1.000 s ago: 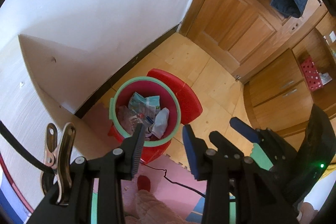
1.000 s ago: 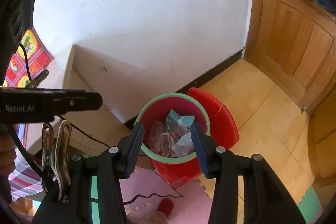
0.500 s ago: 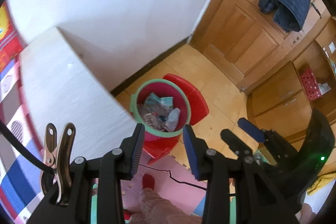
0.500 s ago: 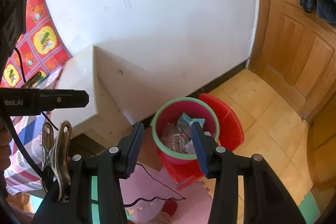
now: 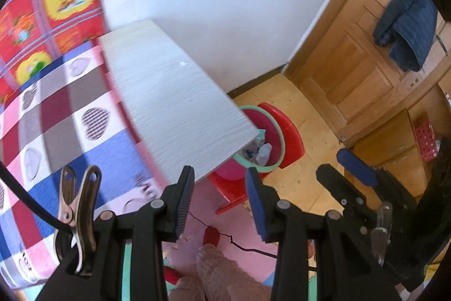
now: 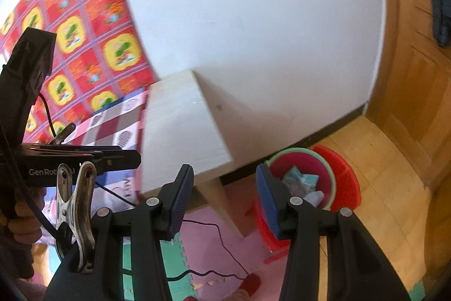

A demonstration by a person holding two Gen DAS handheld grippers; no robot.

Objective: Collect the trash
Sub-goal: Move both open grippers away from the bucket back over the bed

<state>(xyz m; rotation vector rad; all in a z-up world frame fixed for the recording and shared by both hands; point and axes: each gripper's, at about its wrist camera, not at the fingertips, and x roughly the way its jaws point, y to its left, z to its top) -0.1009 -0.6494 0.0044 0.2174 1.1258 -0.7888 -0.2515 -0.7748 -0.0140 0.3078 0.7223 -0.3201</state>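
Tools both stand apart and empty: left tool (image 5: 220,199), right tool (image 6: 225,198). Judged step is seeking the next piece of trash, so sweep slowly over the bed (image 5: 56,114) and bare white table (image 5: 169,103), since none shows there yet. Count, left to right: one table, one red bin (image 6: 329,177) on the floor holding several crumpled wrappers (image 6: 303,182).
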